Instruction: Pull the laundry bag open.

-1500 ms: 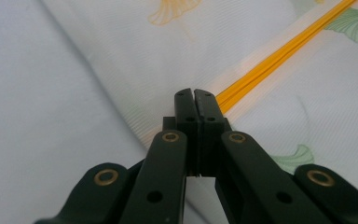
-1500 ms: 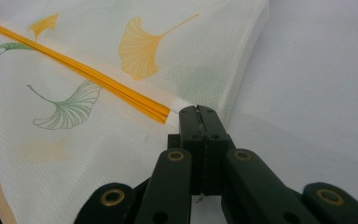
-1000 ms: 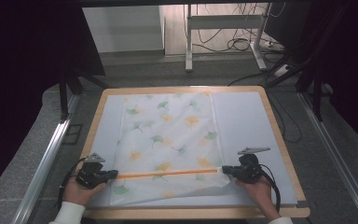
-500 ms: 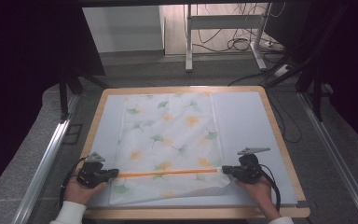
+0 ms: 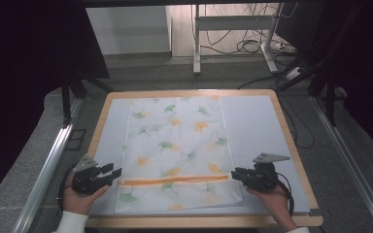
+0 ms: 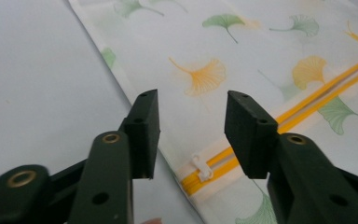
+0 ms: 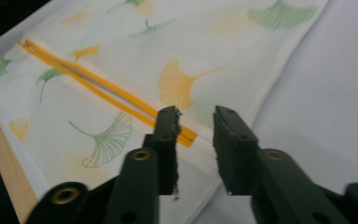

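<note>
A white cloth cover [image 5: 179, 141] printed with green and orange ginkgo leaves lies flat on the pale blue board [image 5: 255, 126]. An orange zipper [image 5: 175, 179] runs across its near part. My left gripper [image 5: 112, 172] sits at the zipper's left end and my right gripper [image 5: 236, 174] at its right end. Both have just been opening and stand open, with nothing pinched. In the left gripper view, the left gripper [image 6: 192, 105] hovers over the cloth's edge [image 6: 242, 51] and the white zipper pull [image 6: 204, 168]. In the right gripper view, the right gripper [image 7: 196, 116] hangs above the zipper's end [image 7: 98, 86].
A wooden frame [image 5: 291, 143] rims the board, and its near edge [image 7: 4, 154] shows in the right gripper view. Metal rails [image 5: 46, 170] run along both sides over grey carpet. Desk legs and cables [image 5: 245, 46] stand beyond the far edge.
Both grippers were shut on the cloth's side edges at the zipper ends; now their jaws stand apart and the cloth lies released and flat. The hands have hardly moved.
</note>
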Demonstrator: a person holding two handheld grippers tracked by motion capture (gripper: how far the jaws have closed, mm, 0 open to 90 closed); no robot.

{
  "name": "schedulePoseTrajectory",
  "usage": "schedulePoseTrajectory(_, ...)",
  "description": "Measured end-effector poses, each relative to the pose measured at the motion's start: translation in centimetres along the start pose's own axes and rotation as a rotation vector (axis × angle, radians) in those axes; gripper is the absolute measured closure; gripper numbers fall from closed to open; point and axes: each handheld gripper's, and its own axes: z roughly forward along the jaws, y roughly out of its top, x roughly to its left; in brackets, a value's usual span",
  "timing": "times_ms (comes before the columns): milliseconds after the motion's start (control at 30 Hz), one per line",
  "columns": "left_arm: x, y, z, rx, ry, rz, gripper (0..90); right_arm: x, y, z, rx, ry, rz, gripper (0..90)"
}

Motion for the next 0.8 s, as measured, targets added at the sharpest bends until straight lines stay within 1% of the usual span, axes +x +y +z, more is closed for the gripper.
schedulePoseTrajectory(100,0.0,0.0,-0.1,-0.011,0.030,0.023,50.5,-0.6,-0.2,-1.3,-0.046,-0.036,-0.013,60.2)
schedulePoseTrajectory(167,0.1,-0.1,-0.2,-0.016,0.050,0.037,50.0,-1.3,-0.5,-2.2,-0.072,-0.066,-0.017,54.7)
schedulePoseTrajectory(200,0.2,-0.1,-0.3,-0.019,0.060,0.039,48.9,-1.8,-0.6,-2.6,-0.087,-0.079,-0.019,52.2)
schedulePoseTrajectory(267,0.6,-0.2,-0.4,-0.014,0.065,0.038,45.9,-2.7,-1.0,-3.4,-0.108,-0.104,-0.022,47.1)
schedulePoseTrajectory(367,1.1,-0.4,-0.5,-0.020,0.076,0.021,42.0,-4.0,-1.5,-4.2,-0.113,-0.139,-0.007,43.1)
schedulePoseTrajectory(433,1.2,-0.5,-0.6,-0.038,0.097,0.021,43.3,-4.6,-1.8,-4.5,-0.109,-0.163,0.000,41.9)
schedulePoseTrajectory(500,1.2,-0.4,-0.7,-0.049,0.098,0.022,44.0,-4.9,-2.0,-4.8,-0.119,-0.187,0.010,41.0)
schedulePoseTrajectory(567,1.1,-0.4,-0.7,-0.051,0.103,0.028,43.7,-4.9,-1.9,-4.9,-0.138,-0.187,0.019,40.3)
schedulePoseTrajectory(600,1.1,-0.4,-0.6,-0.049,0.102,0.027,43.3,-4.8,-1.8,-4.8,-0.143,-0.185,0.010,40.1)
schedulePoseTrajectory(733,1.2,-0.5,-0.2,-0.028,0.103,0.025,41.8,-4.3,-1.7,-4.5,-0.133,-0.173,-0.016,39.5)
schedulePoseTrajectory(767,1.2,-0.6,-0.2,-0.026,0.105,0.026,42.1,-4.3,-1.7,-4.5,-0.133,-0.171,-0.018,39.2)
schedulePoseTrajectory(800,1.3,-0.6,-0.2,-0.025,0.108,0.030,44.5,-4.3,-1.7,-4.4,-0.130,-0.168,-0.016,39.0)
